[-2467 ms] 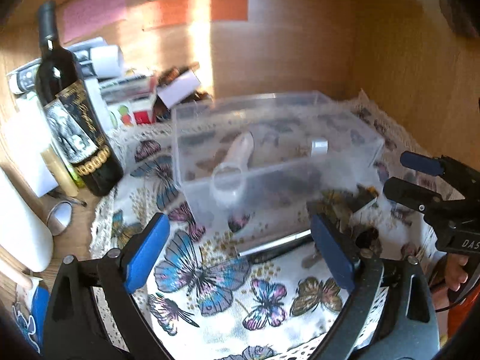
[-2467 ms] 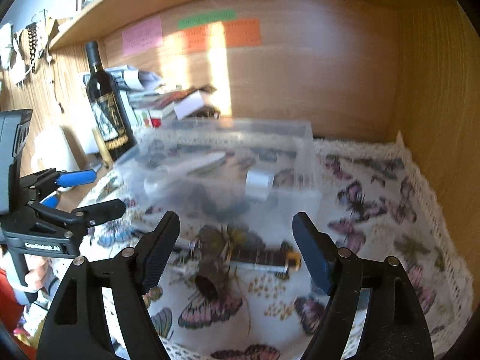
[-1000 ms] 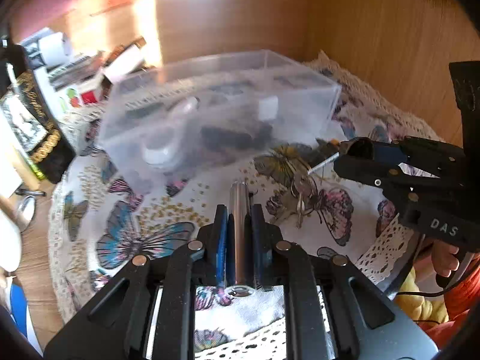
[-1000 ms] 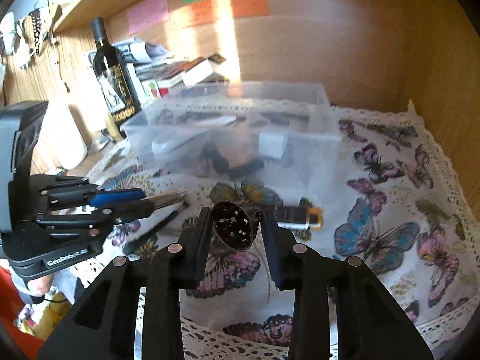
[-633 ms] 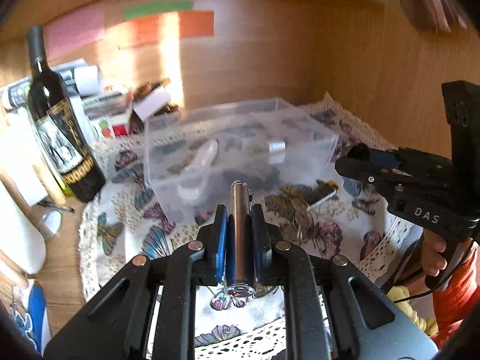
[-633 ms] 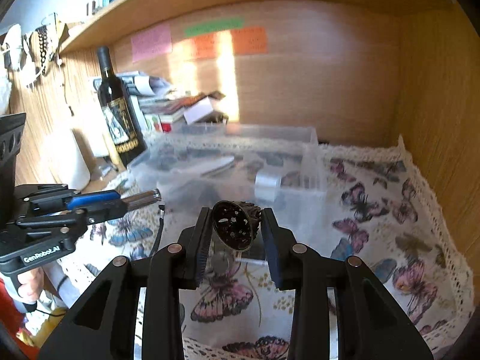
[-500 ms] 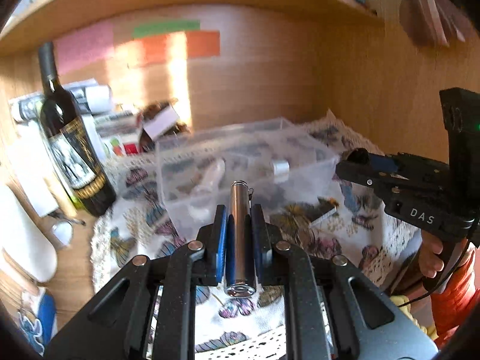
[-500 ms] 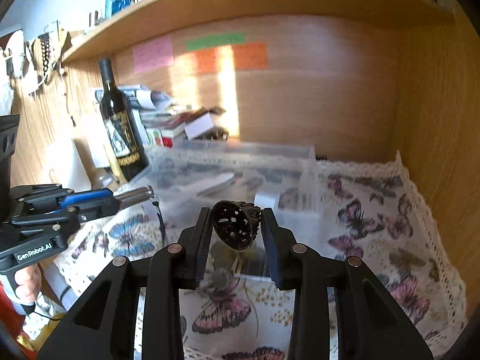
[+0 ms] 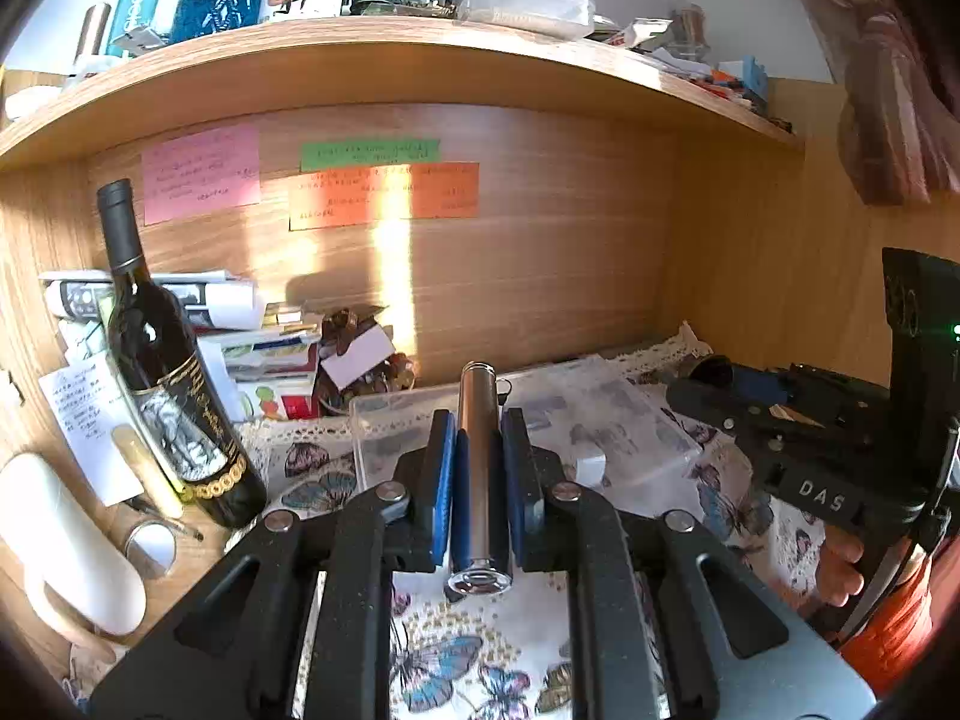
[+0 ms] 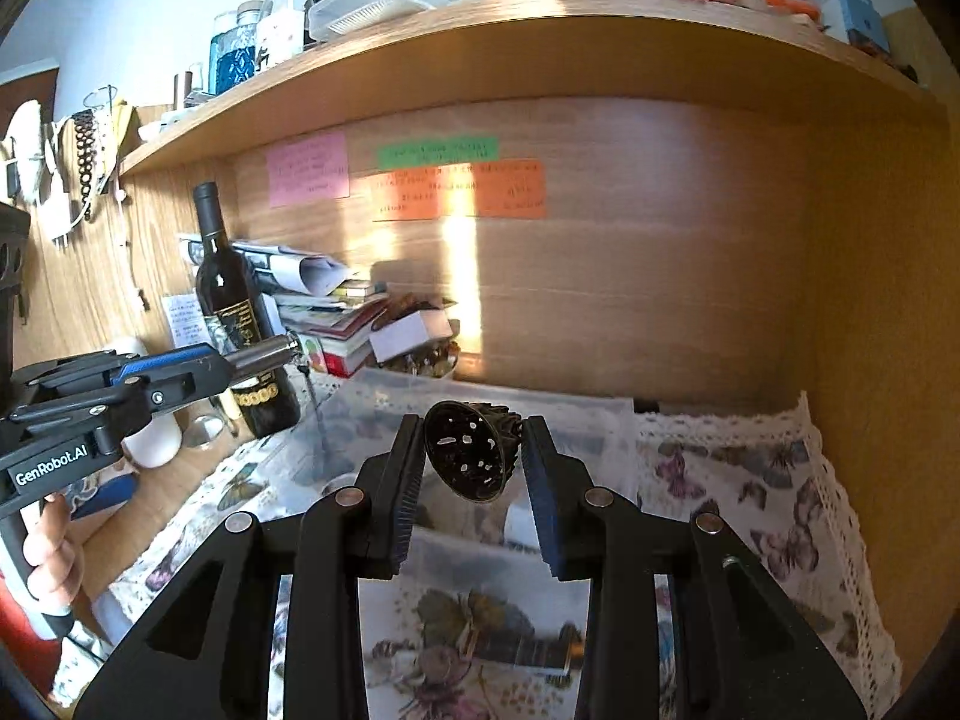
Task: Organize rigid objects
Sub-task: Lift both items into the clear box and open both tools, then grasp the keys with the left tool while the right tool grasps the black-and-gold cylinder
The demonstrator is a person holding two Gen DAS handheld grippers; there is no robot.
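Left wrist: left hand-held gripper (image 9: 478, 468) pinches metal cylinder (image 9: 477, 474), long axis along fingers; right hand-held gripper (image 10: 471, 462) clamps perforated cone (image 10: 471, 457).

**A cluttered home desk nook**

This is a lived-in home. A wooden shelf (image 9: 384, 69) crowded with bottles and jars spans a wood-panelled alcove, with sticky notes (image 9: 201, 174) on the far wall. At the left a wine bottle (image 9: 162, 372) stands beside stacked papers (image 9: 264, 348); a butterfly-print, lace-edged cloth (image 10: 768, 480) covers the surface.
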